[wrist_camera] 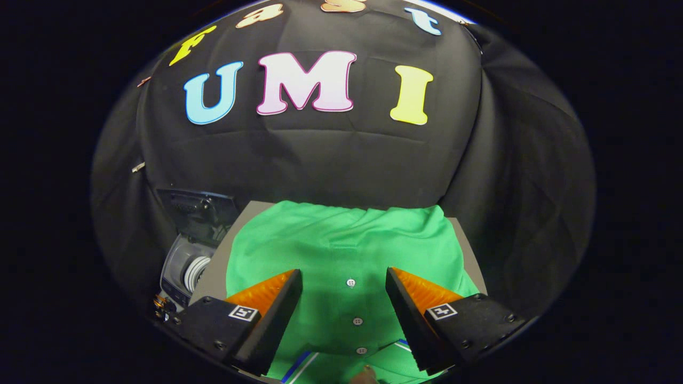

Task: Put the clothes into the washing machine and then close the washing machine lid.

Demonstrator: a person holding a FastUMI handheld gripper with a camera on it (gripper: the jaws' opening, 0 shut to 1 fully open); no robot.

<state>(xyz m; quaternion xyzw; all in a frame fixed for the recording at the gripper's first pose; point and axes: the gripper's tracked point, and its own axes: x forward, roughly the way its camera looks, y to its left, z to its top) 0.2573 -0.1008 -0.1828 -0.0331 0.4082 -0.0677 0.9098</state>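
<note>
Green shirt (341, 250) on table (469, 240), gripper (344, 282) jaws apart above it.

grey table (214, 266) under and ahead of the fingers, left edge exposed. black cloth booth wall (331, 165) beyond it, draped, wrapping round both sides.

Gripper (344, 277) fingers held spread above green shirt (341, 250), gap between them unobstructed, washing machine (184, 266) opening found beyond table (213, 266) edge, lid raised.
</note>
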